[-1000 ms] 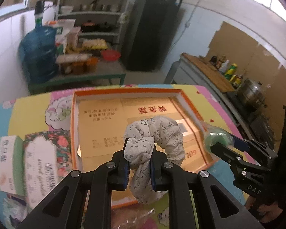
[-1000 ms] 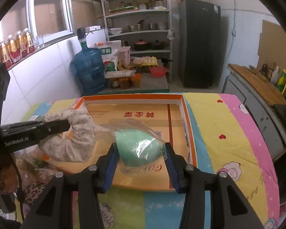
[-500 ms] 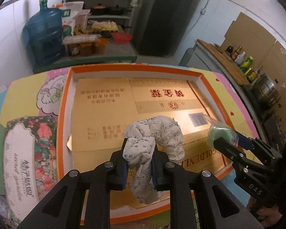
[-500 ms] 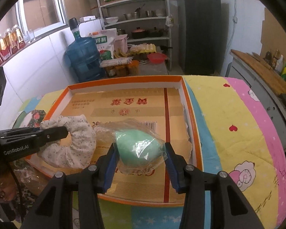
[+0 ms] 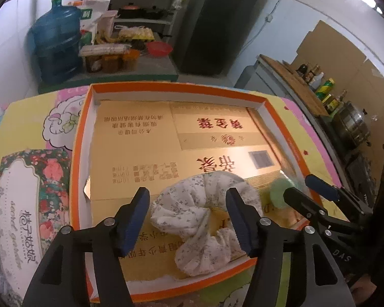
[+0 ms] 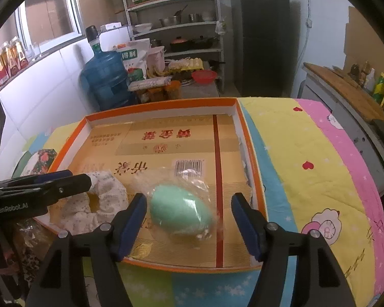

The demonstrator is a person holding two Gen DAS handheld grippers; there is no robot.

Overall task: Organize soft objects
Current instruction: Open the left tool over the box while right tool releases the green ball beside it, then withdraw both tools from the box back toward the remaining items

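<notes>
A white floral fabric scrunchie (image 5: 202, 204) lies on the gold cardboard floor of a shallow orange-rimmed box (image 5: 79, 153). My left gripper (image 5: 187, 194) straddles it, jaws opening, pads off the fabric. A green egg-shaped soft object in a clear plastic bag (image 6: 179, 209) rests in the same box (image 6: 253, 153), just right of the scrunchie (image 6: 105, 199). My right gripper (image 6: 189, 200) stands around it, jaws opening, pads clear of the green body. Each gripper shows in the other's view: the right one (image 5: 307, 192) and the left one (image 6: 64, 179).
The box sits on a bright patterned tablecloth (image 6: 307, 166). A floral tin (image 5: 25, 204) lies left of the box. Beyond the table stand a blue water jug (image 5: 56, 46), shelves, a dark fridge (image 6: 258, 35) and a counter with bottles (image 5: 325, 94).
Both grippers came down toward the box floor and their jaws spread. The scrunchie and the bagged green object were let go and now lie in the box.
</notes>
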